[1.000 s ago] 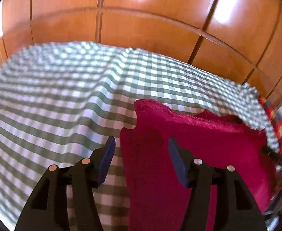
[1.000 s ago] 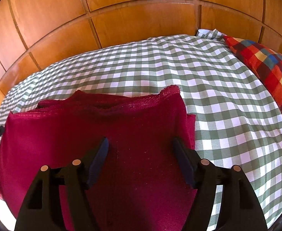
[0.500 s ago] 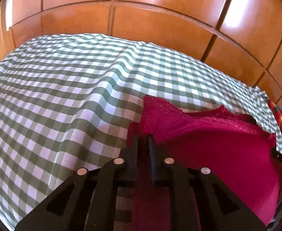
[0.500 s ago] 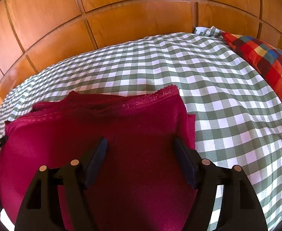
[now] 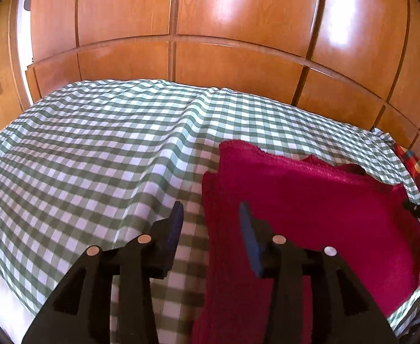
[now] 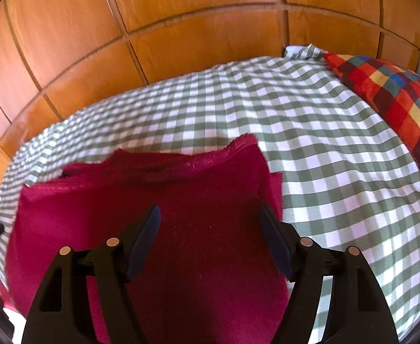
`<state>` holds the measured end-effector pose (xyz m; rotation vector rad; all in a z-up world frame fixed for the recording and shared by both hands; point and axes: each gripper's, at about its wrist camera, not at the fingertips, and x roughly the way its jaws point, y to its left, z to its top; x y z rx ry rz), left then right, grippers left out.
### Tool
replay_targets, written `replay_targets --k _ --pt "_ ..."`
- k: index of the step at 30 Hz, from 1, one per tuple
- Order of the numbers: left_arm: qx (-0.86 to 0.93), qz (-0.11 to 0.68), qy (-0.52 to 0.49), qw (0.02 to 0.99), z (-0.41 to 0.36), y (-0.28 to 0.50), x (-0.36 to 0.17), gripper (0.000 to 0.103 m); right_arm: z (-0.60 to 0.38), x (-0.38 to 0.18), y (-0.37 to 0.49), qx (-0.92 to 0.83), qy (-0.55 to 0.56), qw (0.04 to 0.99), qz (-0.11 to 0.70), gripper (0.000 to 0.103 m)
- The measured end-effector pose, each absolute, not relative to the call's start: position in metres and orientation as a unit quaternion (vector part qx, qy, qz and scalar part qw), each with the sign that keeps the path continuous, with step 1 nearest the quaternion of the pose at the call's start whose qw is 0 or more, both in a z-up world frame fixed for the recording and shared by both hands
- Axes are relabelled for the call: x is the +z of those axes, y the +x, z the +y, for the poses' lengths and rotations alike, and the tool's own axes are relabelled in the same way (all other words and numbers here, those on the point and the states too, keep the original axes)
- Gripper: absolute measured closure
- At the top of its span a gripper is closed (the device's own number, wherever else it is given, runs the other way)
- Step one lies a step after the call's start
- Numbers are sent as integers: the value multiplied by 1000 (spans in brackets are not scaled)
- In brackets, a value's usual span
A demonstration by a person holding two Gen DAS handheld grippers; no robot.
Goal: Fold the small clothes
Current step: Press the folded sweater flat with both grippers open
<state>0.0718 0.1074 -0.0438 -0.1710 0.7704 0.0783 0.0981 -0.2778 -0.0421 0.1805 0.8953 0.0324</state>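
The left gripper (image 5: 210, 215) is seen opening over the red cloth's (image 5: 310, 209) edge (nothing pinched); the right gripper (image 6: 210, 223) is held spread above it.

Your left gripper (image 5: 210, 220) tilts downward with its jaws opening, nothing pinched between the fingers (image 5: 175, 223). Your right gripper (image 6: 210, 223) also tilts downward, its fingers (image 6: 147, 229) spread wide apart and clamping nothing.
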Motion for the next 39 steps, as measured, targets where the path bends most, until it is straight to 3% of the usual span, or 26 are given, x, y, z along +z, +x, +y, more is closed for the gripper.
replay_targets --k 2,8,9,10,12,14,15,17,21,24,28,32,34,37,39 --pt "37 377 -83 922 107 69 -47 52 -281 -39 95 12 83 898 432 33" --pt "23 398 -89 913 107 71 -57 51 -295 -45 102 -14 89 893 442 35" --pt "19 402 -90 911 106 72 -59 56 -295 -46 105 -15 86 891 445 40" --pt "9 408 -95 908 106 73 -62 71 -294 -47 108 -14 82 889 449 48" --pt "-7 418 -97 903 104 74 -67 82 -294 -53 116 -5 79 882 465 57" --pt "-11 416 -89 905 100 72 -69 90 -294 -55 122 7 82 877 474 79" --pt "-15 414 -85 906 98 71 -68 94 -292 -52 122 9 78 878 472 96" --pt "-15 405 -76 911 96 67 -65 95 -290 -41 121 10 70 885 460 97" --pt "-5 403 -95 910 104 64 -66 95 -296 -32 121 -8 66 895 441 97" --pt "7 419 -104 902 105 69 -79 94 -307 -66 133 -28 75 874 480 97" --pt "38 420 -108 900 105 71 -76 72 -310 -75 131 -32 86 877 472 97" --pt "51 395 -100 912 105 63 -58 69 -312 -70 129 -26 87 877 472 93" --pt "52 382 -90 918 102 58 -50 68 -312 -64 123 -34 82 880 467 72" --pt "48 368 -82 925 97 50 -42 63 -316 -55 110 -32 96 883 457 54" --pt "43 362 -76 928 92 46 -38 60 -319 -53 99 -27 106 883 456 47"
